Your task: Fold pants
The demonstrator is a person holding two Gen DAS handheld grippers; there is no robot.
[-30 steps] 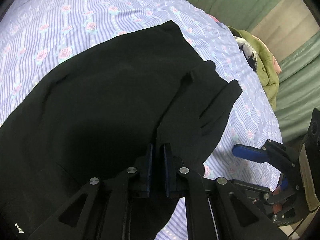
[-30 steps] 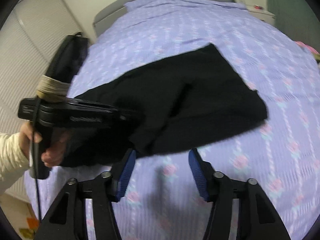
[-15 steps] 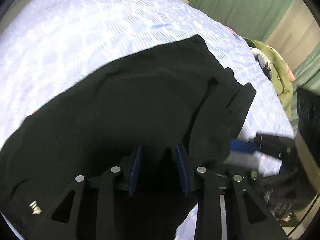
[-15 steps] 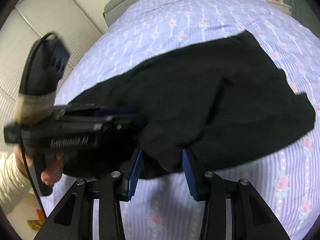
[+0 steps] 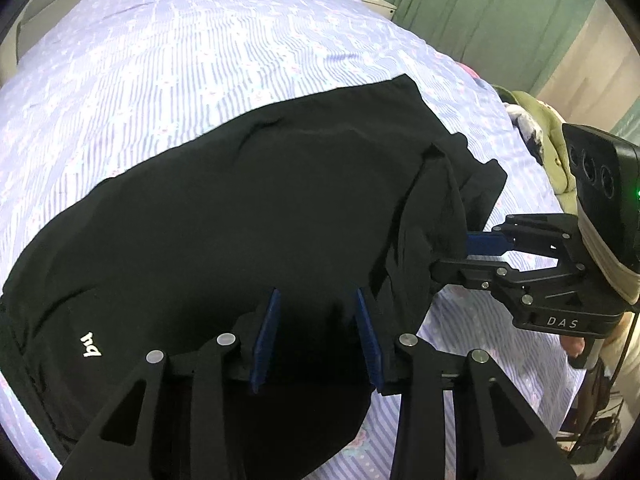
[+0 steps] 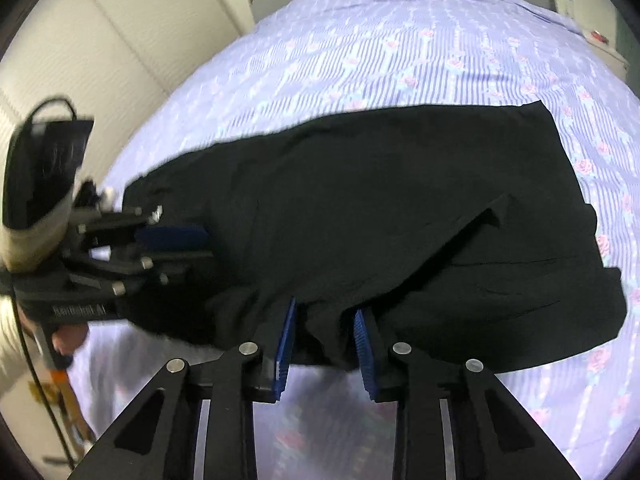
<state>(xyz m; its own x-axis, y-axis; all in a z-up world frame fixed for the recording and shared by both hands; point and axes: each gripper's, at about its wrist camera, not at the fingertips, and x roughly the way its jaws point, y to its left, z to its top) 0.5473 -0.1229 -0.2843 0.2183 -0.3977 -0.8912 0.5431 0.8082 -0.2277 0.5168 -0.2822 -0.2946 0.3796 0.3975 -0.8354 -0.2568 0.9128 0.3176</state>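
Black pants (image 5: 280, 200) lie spread on the lilac flowered bed sheet (image 5: 200, 60), a small white logo near their left end. My left gripper (image 5: 316, 320) hovers over the near part of the pants with its blue pads apart, gripping nothing. In the right wrist view the pants (image 6: 380, 200) stretch across the bed, and my right gripper (image 6: 325, 332) is at their near edge. Its jaws are closing with a hanging fold of black cloth between the pads, which are not clearly pressing. The left gripper (image 6: 176, 240) shows at the pants' left end, and the right gripper (image 5: 468, 252) at their right edge.
A heap of green clothing (image 5: 548, 140) lies at the bed's right side in front of green curtains (image 5: 500, 20). A nightstand (image 5: 376, 0) stands at the far corner. White panelled doors (image 6: 100, 40) run along the left. A person's hand (image 6: 68, 336) holds the left gripper.
My left gripper has let go of the black cloth and its jaws now stand apart. My right gripper has moved onto the pants' near edge and its jaws have narrowed around a fold.
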